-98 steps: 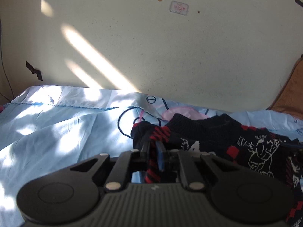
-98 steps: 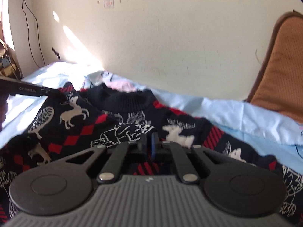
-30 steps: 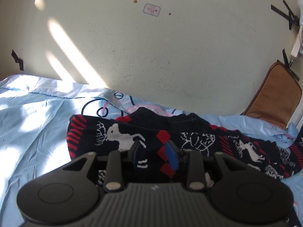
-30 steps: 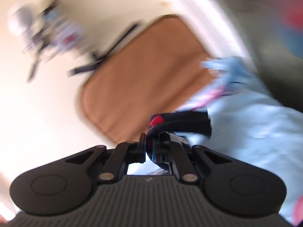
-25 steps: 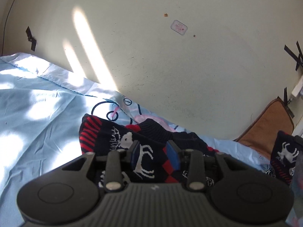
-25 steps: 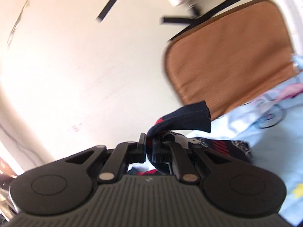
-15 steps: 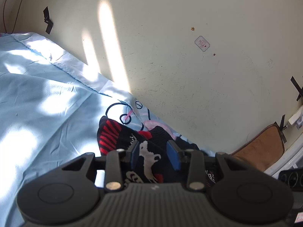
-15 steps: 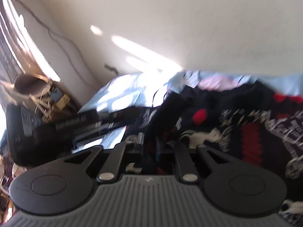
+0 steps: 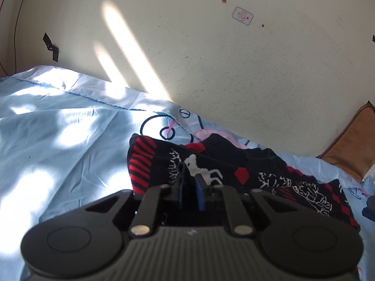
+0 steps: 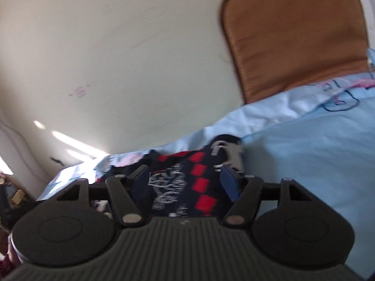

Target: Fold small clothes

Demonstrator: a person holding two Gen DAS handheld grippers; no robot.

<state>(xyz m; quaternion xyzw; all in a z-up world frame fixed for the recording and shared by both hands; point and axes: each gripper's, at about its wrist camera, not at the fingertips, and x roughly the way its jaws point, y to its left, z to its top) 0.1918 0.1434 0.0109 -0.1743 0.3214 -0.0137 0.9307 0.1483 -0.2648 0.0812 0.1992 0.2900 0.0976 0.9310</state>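
Note:
A small black knit sweater (image 9: 234,171) with red diamonds and white deer lies on the light blue bedsheet (image 9: 58,140), sleeves folded in over the body. My left gripper (image 9: 189,188) is narrowed onto a fold of the sweater near its left edge. In the right wrist view the same sweater (image 10: 187,182) lies under my right gripper (image 10: 185,178), whose jaws stand wide apart over the fabric and hold nothing. That view is blurred.
A cream wall (image 9: 211,70) rises just behind the bed. A brown cushion (image 10: 293,35) leans against it at the right and shows in the left wrist view (image 9: 351,149) too. The sheet carries a printed pattern (image 9: 168,126) behind the sweater.
My right gripper carried a sleeve over the sweater, then opened and let it go. My left gripper opened, then narrowed again onto a fold of the sweater.

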